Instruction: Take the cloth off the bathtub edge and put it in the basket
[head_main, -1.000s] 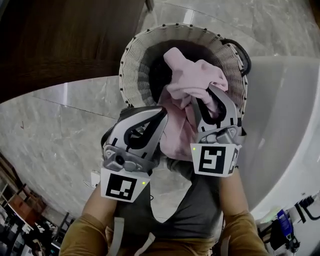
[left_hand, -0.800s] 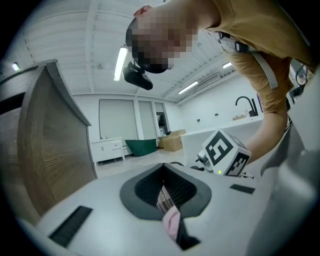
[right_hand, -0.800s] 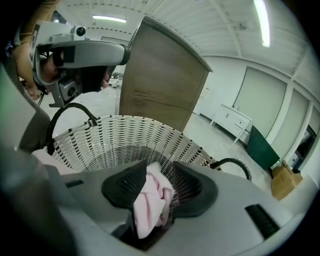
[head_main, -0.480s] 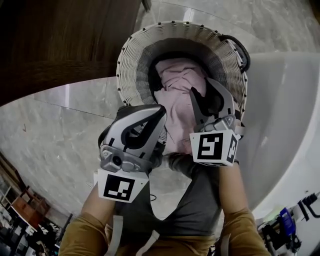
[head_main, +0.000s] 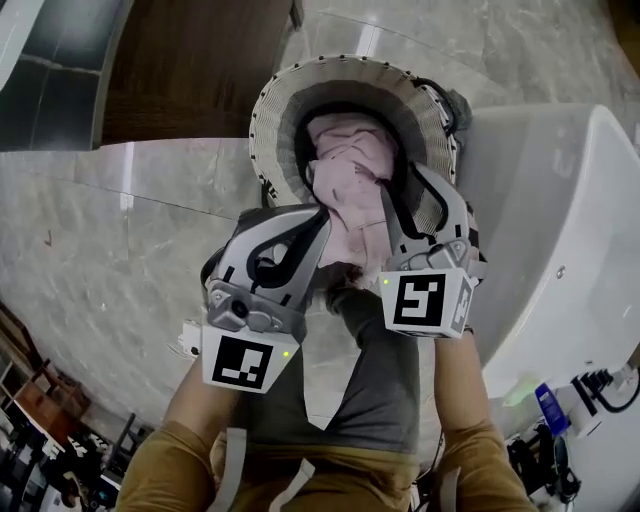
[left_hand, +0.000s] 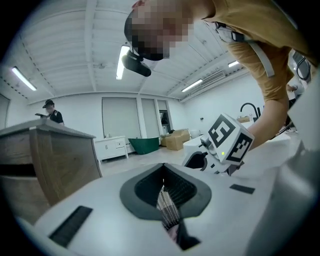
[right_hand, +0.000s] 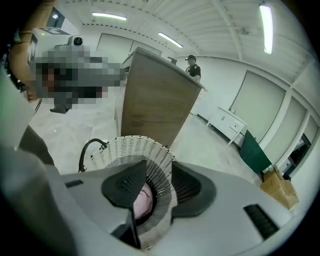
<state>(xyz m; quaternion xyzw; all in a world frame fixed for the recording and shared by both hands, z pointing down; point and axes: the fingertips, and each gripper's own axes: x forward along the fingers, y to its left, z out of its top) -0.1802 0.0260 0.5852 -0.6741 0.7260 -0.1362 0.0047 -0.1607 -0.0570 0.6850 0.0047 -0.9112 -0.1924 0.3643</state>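
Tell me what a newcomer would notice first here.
The pink cloth, bunched inside the woven basket on the marble floor. Just below are two marker-cubed tools: the right gripper, open at the basket's rim, and the left gripper, shut. A white bathtub fills the right side.

Bright, even light; fisheye-warped edges
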